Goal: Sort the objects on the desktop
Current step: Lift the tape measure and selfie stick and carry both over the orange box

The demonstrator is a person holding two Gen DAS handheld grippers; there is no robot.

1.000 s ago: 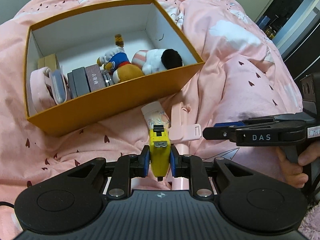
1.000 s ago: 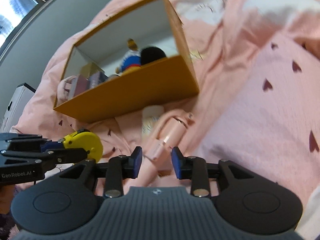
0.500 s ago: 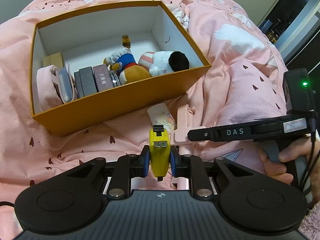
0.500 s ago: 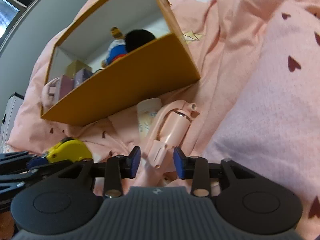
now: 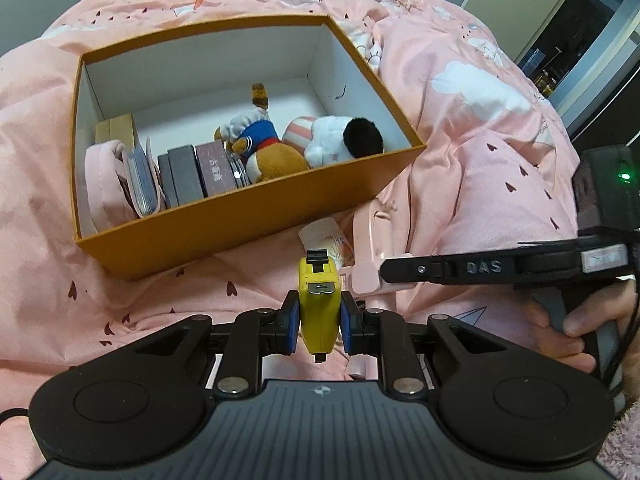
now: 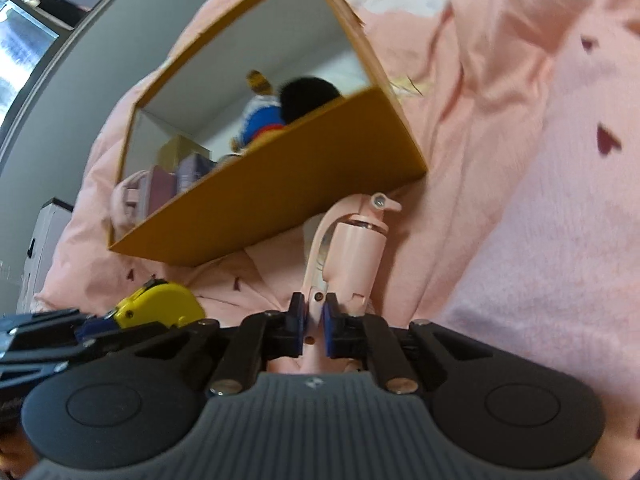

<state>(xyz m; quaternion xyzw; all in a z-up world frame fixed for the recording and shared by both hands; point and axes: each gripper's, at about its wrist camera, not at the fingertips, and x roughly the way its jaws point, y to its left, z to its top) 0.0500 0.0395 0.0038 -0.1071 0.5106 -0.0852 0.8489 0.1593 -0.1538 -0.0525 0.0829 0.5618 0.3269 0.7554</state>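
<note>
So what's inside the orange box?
Inside the orange box lie a plush dog in a blue sailor shirt, a white plush with a black end, small grey and purple boxes and a pink pouch. Whatever lies under them is covered.

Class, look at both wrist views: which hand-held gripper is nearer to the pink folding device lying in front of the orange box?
Right. The right hand-held gripper is shut on the pink folding device; the left hand-held gripper holds the yellow tape measure just beside it.
</note>
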